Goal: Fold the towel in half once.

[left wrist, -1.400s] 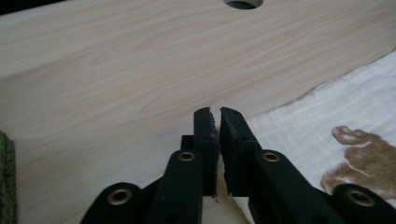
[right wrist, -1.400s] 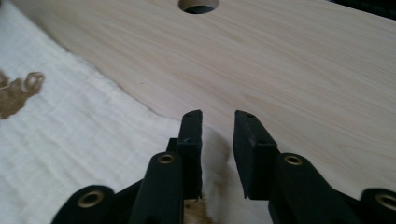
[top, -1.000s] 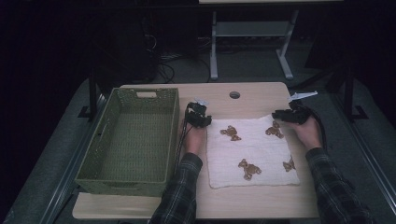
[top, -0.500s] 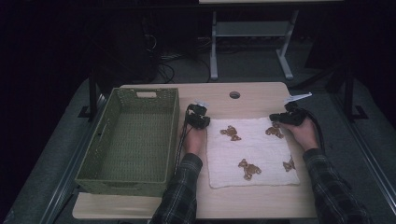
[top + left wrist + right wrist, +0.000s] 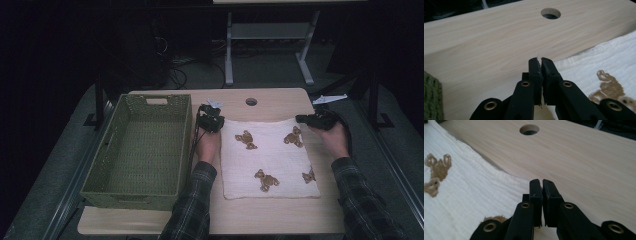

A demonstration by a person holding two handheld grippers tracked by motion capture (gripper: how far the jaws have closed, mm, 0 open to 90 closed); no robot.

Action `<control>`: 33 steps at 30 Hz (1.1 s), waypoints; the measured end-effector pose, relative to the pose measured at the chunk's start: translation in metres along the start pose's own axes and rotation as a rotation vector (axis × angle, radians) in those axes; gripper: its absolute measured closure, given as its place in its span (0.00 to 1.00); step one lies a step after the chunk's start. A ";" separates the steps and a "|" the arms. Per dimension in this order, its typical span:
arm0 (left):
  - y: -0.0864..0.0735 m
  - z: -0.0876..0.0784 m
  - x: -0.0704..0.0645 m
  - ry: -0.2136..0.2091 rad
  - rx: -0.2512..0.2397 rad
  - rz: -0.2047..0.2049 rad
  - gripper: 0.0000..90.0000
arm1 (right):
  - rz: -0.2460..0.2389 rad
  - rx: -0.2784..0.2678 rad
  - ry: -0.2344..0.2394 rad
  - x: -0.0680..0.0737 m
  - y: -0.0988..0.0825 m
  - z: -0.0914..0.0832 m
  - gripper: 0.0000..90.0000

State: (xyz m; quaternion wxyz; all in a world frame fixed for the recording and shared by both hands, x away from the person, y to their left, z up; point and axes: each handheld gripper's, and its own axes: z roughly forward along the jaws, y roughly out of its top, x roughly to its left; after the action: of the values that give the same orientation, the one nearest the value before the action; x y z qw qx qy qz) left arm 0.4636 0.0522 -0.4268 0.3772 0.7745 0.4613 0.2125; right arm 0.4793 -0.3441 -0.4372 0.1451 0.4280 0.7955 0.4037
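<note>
A white cloth [image 5: 272, 160] printed with brown teddy bears lies flat on the wooden table [image 5: 165, 222]. My left gripper [image 5: 215, 120] is at the cloth's far left corner. In the left gripper view the jaws [image 5: 541, 60] are pressed together, and the cloth [image 5: 614, 55] edge runs straight into them. My right gripper [image 5: 301, 119] is at the far right corner. Its jaws [image 5: 541, 181] are likewise closed where the cloth [image 5: 461, 195] edge meets them. Both grips look like thin pinches of fabric at the corners.
A green woven basket [image 5: 135, 197] stands empty at the table's left, close beside my left forearm; its weave [image 5: 431, 100] shows at the left gripper view's edge. A round cable hole [image 5: 251, 101] is in the table beyond the cloth. A metal stand [image 5: 270, 35] is on the floor behind.
Both hands have lifted a little at the cloth's far corners. The cloth and the basket lie where they were.
</note>
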 end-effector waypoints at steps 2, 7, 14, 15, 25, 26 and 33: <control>0.000 -0.009 -0.002 -0.011 -0.015 0.001 0.96 | -0.005 -0.012 -0.002 0.003 0.001 -0.009 0.96; -0.003 -0.024 -0.008 -0.027 -0.027 0.002 0.96 | -0.005 -0.023 -0.001 0.010 -0.005 -0.022 0.96; -0.013 -0.044 -0.015 -0.035 -0.033 0.020 0.96 | 0.003 -0.052 0.009 0.018 -0.019 -0.036 0.96; -0.015 -0.046 -0.016 -0.033 -0.037 0.024 0.96 | 0.005 -0.051 0.006 0.019 -0.022 -0.037 0.96; -0.038 -0.058 -0.025 -0.021 -0.044 0.019 0.97 | 0.024 -0.057 0.013 0.031 -0.048 -0.048 0.97; -0.038 -0.058 -0.025 -0.021 -0.044 0.019 0.97 | 0.024 -0.057 0.013 0.031 -0.048 -0.048 0.97; -0.058 -0.066 -0.034 -0.029 -0.035 0.009 0.97 | -0.002 -0.041 0.010 0.046 -0.063 -0.059 0.97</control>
State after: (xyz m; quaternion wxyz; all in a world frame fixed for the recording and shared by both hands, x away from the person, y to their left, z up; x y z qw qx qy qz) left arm 0.3701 0.0650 -0.4304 0.3966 0.7728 0.4484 0.2110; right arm 0.3828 -0.3572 -0.4428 0.1500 0.4221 0.7883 0.4218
